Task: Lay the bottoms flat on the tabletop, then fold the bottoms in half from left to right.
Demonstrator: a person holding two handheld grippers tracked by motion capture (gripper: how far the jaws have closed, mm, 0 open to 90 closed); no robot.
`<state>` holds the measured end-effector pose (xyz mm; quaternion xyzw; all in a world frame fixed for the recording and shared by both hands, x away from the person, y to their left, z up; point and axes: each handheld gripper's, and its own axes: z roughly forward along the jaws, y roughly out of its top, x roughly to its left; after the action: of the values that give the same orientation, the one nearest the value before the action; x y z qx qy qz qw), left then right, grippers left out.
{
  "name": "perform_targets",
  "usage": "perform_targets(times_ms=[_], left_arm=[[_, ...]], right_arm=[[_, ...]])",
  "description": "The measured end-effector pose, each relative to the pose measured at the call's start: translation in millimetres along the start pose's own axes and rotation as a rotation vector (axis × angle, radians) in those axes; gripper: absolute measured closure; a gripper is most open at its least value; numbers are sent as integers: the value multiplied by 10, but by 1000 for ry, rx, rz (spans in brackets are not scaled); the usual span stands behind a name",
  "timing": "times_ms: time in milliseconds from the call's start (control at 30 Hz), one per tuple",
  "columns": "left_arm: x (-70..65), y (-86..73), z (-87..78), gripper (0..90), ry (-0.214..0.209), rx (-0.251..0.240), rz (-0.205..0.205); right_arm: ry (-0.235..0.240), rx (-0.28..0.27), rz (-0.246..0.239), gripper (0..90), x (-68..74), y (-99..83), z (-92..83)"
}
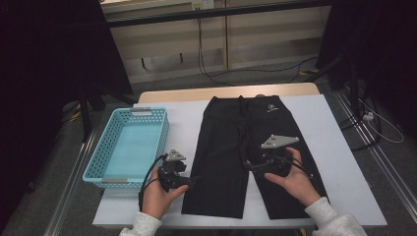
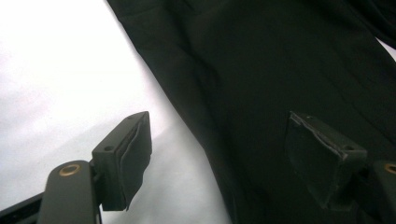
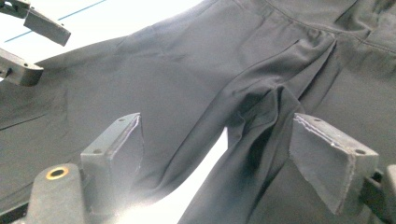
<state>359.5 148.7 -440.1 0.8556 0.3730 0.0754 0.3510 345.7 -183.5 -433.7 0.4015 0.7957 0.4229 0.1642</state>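
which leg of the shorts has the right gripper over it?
The leg of the black fabric shorts at the picture's right: the right gripper hangs over its inner edge; the other leg lies beside the left gripper.

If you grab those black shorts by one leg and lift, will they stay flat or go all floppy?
Probably floppy: the black fabric shorts lie flat on the white table, with soft creases at the crotch in the right gripper view. They look thin, so likely light. The smooth cloth might slide when pushed rather than roll or tip.
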Motion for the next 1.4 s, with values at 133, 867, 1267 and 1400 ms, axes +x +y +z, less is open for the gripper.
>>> perform_targets(times_ms=[133, 867, 1267, 1400], left_arm=[[-4, -10, 14, 228, 2, 0, -7], [-22, -37, 96, 205, 49, 7, 1], [-129, -5, 167, 426, 89, 26, 57], [-154, -12, 160, 528, 94, 19, 29]], right_arm=[[-3, -6, -3, 176, 10, 8, -6], [7, -17, -7, 159, 34, 20, -24], [-15, -11, -12, 159, 23, -31, -77], [-16, -9, -13, 159, 29, -31, -78]])
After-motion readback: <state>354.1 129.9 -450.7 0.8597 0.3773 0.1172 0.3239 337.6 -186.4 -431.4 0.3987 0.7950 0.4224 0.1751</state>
